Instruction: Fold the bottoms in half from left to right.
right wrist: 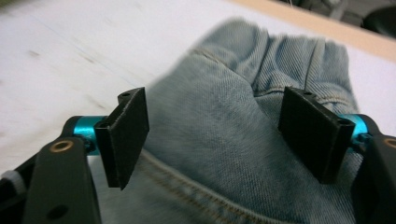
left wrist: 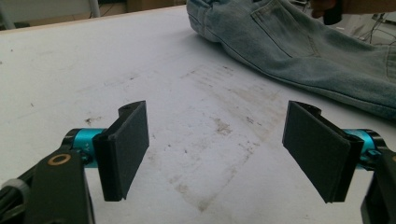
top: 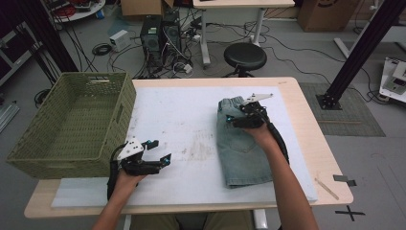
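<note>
Pale blue denim shorts [top: 242,148] lie folded lengthways on the right half of the white mat [top: 182,115], with the bunched waistband at the far end. My right gripper [top: 233,116] hovers over that waistband end, open, with the denim [right wrist: 219,126] below its spread jaws and nothing pinched. My left gripper [top: 159,152] rests low near the front left of the mat, open, over bare stained mat [left wrist: 215,135]. From the left gripper view the shorts [left wrist: 299,51] lie farther off.
A green woven basket [top: 72,124] stands at the table's left edge, just beside my left hand. Bare wooden tabletop [top: 316,143] runs along the right of the mat, with a thin stick [top: 327,188] near the front right corner.
</note>
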Demonstrator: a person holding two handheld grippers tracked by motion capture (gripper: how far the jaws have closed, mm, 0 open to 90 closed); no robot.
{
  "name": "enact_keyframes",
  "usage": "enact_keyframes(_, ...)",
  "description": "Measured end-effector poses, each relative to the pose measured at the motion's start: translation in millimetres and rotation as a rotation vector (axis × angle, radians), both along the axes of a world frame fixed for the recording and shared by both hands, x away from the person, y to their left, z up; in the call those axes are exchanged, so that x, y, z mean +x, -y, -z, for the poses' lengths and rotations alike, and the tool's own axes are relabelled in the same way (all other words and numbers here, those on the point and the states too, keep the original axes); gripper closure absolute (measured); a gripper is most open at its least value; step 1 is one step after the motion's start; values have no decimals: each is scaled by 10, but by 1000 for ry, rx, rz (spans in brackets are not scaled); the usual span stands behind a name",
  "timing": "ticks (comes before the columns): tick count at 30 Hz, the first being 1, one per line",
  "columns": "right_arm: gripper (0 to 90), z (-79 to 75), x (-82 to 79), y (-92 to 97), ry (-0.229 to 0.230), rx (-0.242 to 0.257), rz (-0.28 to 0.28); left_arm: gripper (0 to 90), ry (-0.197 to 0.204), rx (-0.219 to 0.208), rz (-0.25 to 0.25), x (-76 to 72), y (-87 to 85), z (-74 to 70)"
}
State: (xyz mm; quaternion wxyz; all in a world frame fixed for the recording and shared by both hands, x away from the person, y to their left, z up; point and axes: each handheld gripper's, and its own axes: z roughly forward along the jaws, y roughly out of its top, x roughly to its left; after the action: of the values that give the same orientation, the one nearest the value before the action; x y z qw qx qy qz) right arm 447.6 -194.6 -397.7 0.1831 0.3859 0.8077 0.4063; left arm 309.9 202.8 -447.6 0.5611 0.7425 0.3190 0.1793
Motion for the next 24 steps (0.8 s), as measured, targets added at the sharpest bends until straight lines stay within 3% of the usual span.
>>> enact_keyframes(6, 271, 246, 165, -75, -79, -33, 52, 229, 7, -1, -1, -9, -23, -5)
enact_keyframes(8, 271, 292, 179, -116, -79, -69, 58, 229, 4, -4, 1, -13, -26, -5)
enact_keyframes(10, 270, 353, 181, -176, -75, -136, 65, 229, 4, -1, 1, -17, -24, -5)
enact_keyframes(14, 249, 412, 181, -242, -65, -169, 80, 229, 5, -2, 2, -26, -22, -13)
enact_keyframes(18, 249, 374, 161, -215, -78, -141, 80, 229, 2, -6, -3, -17, -32, -11)
enact_keyframes(22, 268, 208, 72, -68, -58, -6, 56, 229, 0, -13, -6, -12, -37, -14)
enact_keyframes(24, 295, 118, 32, 41, -28, 29, 57, 229, 2, -16, -8, -11, -39, -19)
